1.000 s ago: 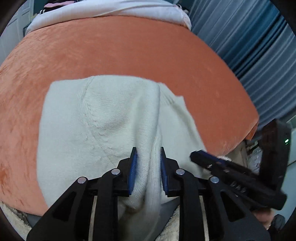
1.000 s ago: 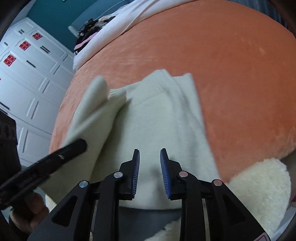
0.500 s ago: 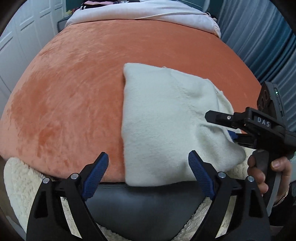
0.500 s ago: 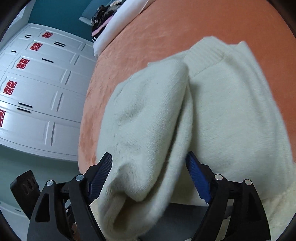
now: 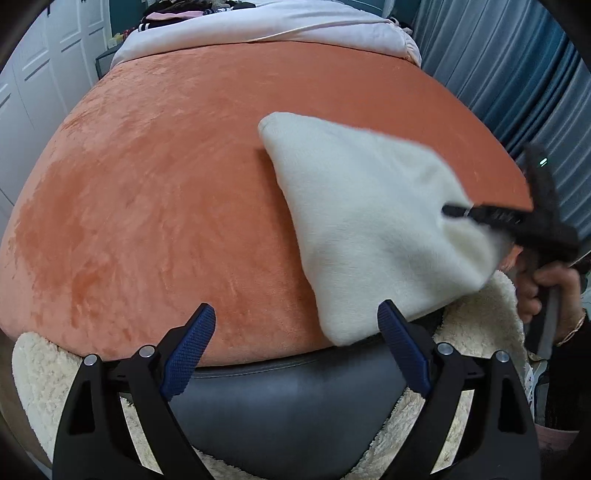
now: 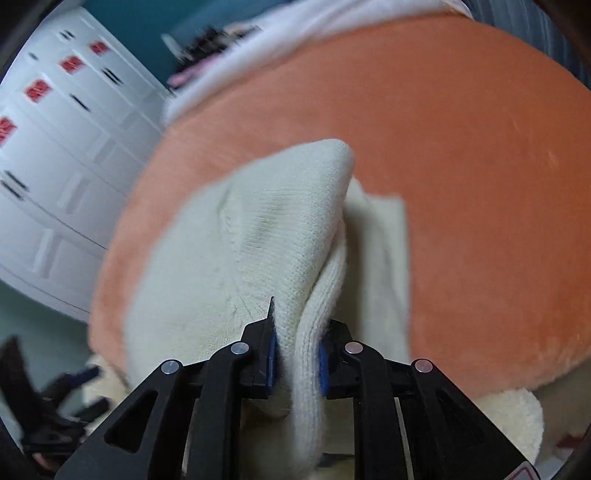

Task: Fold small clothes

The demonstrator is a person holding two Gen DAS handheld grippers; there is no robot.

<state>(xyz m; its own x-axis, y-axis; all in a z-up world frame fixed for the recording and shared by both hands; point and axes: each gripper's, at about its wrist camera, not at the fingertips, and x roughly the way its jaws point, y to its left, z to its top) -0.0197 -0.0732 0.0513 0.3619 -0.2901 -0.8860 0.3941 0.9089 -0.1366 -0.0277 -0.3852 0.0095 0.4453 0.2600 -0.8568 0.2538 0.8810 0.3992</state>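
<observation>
A cream knit garment (image 5: 369,218) lies folded on the orange blanket (image 5: 166,206) at the bed's near right edge. My left gripper (image 5: 295,350) is open and empty, low at the bed's front edge, left of the garment. My right gripper (image 6: 295,354) is shut on the garment's thick folded edge (image 6: 295,258) and lifts it off the blanket. In the left wrist view the right gripper (image 5: 491,214) shows at the garment's right corner, blurred.
A white duvet (image 5: 266,26) and dark clothes lie at the bed's far end. A fluffy cream rug (image 5: 476,325) and a dark grey bed base (image 5: 295,398) sit below the front edge. White wardrobe doors (image 6: 55,147) stand left, blue curtains (image 5: 517,66) right.
My left gripper let go of the garment, opened wide and drew back left. My right gripper opened, then closed on the garment's folded edge and is pulling it up and right.
</observation>
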